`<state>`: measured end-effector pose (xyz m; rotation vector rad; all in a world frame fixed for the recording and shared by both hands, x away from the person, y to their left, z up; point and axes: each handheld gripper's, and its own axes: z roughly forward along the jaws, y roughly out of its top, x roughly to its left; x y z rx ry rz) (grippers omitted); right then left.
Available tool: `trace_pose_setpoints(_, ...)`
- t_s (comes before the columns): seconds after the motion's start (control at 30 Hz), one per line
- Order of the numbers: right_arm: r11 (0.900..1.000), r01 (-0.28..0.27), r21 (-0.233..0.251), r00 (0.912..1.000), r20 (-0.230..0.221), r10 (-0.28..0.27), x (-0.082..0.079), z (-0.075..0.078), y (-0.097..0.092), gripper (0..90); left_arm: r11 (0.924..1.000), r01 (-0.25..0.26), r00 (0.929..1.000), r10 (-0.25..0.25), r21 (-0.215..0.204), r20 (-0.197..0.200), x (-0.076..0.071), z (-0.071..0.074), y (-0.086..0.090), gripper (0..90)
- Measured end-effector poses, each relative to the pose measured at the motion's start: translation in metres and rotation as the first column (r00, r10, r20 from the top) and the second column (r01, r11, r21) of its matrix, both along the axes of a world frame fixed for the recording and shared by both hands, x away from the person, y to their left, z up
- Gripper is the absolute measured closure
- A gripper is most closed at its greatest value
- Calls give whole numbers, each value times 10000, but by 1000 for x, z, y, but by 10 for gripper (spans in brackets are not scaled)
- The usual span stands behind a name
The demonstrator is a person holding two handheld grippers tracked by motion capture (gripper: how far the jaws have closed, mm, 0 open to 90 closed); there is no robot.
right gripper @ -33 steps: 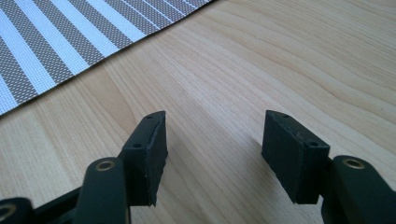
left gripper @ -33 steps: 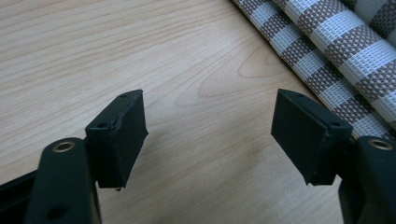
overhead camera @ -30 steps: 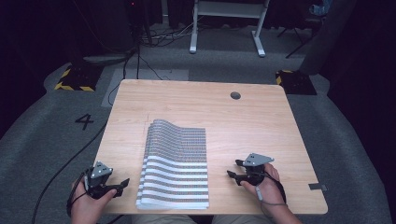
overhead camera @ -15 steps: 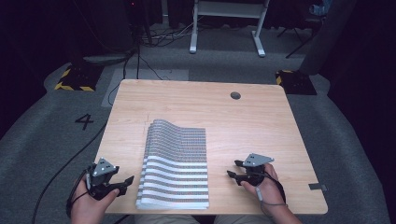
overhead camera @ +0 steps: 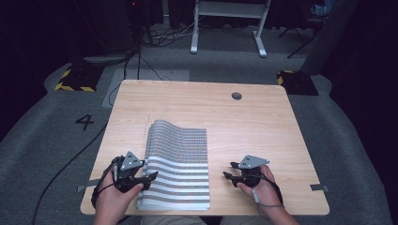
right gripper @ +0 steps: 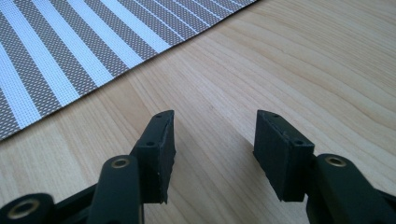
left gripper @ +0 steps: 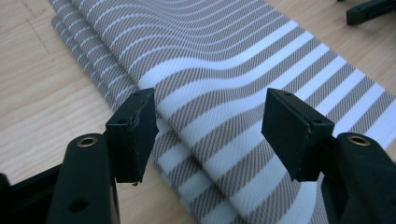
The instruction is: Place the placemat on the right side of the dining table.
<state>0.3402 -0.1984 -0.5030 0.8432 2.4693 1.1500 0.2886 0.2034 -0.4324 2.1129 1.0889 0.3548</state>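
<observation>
Striped cloth [overhead camera: 177, 164], grey and white and folded into a flat stack of layers, lies between my two tools on the wooden worktop [overhead camera: 263, 126], its far end rising in a soft hump. My left tool [overhead camera: 146, 178] sits at the cloth's near left corner, with the hand [overhead camera: 110, 199] behind it. In the left gripper view its jaws stand wide apart with nothing clamped between them; one pad [left gripper: 133, 133] hangs at the cloth's stepped folded edge, the other pad [left gripper: 292, 130] over the stripes further in, and the cloth [left gripper: 224, 93] runs away ahead of the tool with bare worktop [left gripper: 42, 102] off to the one side. I cannot tell whether the pads touch the fabric or hover just above it. At the top corner of that view I see the tip of the other tool [left gripper: 369, 10] beyond the cloth. My right tool [overhead camera: 230, 171] rests near the cloth's right edge but apart from it, grey plate on top, cable trailing back along the hand [overhead camera: 258, 187]. In the right gripper view its jaws are also spread and empty, over bare wood [right gripper: 280, 70], with the cloth's straight edge [right gripper: 70, 56] lying ahead and to one side of the tool. A small round hole [overhead camera: 236, 96] sits in the worktop well beyond the right tool.
</observation>
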Motion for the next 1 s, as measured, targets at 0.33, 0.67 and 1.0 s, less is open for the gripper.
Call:
trace_pose_setpoints(0.33,10000,63,-17,10000,30,-63,-1,0,1,483,9995,-301,9989,301,14,-371,14,-13,-5,355)
trace_pose_setpoints(0.67,10000,-70,-51,10000,-1,70,-3,1,9,486,9991,-429,9956,423,-51,-833,15,-23,-5,309)
trace_pose_setpoints(1.0,9912,-1302,218,9908,-334,1309,-17,14,31,545,9988,-455,9970,443,-170,-638,6,-18,2,300)
